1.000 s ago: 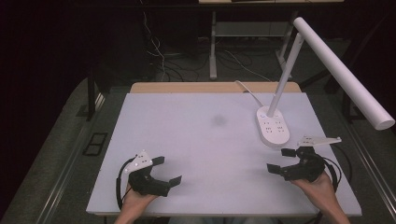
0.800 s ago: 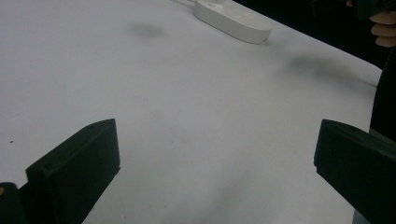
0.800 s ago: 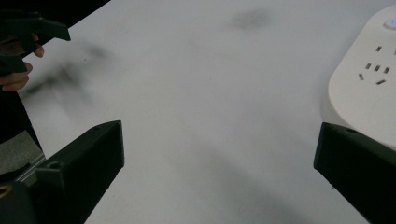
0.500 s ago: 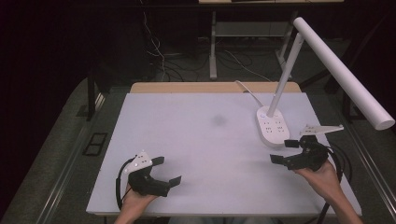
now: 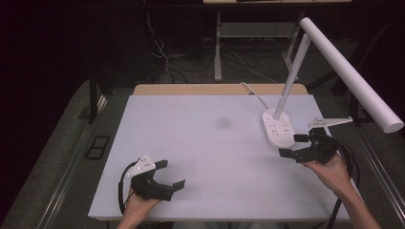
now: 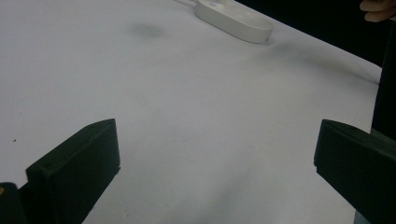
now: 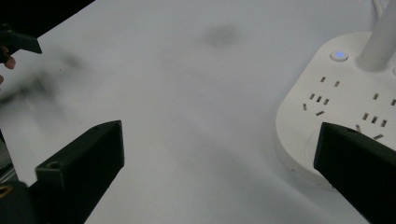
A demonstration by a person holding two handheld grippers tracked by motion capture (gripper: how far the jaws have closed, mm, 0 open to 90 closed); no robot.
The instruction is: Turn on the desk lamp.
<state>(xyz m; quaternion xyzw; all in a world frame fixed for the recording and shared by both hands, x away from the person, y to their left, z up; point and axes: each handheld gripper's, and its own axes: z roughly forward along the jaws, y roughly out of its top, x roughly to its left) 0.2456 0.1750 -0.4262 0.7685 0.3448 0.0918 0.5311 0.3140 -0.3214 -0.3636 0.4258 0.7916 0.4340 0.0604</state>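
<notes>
Nearing lamp base [image 5: 278, 129]: right tongs [image 5: 293, 145] (agape)

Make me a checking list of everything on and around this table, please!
Surface: white table top, with a faint dark smudge near the middle.
Job's things: white desk lamp on a power-strip base; a small blue light glows on the base.
Clutter: nothing seen.
Grippers: left hand-held gripper open, low at the near left, holding nothing; right hand-held gripper open, close beside the base, holding nothing.
Cables: white cord runs from the base over the far edge; black cables trail from both grippers; more cables lie on the floor.
Surroundings: dark room, metal table leg behind.
</notes>
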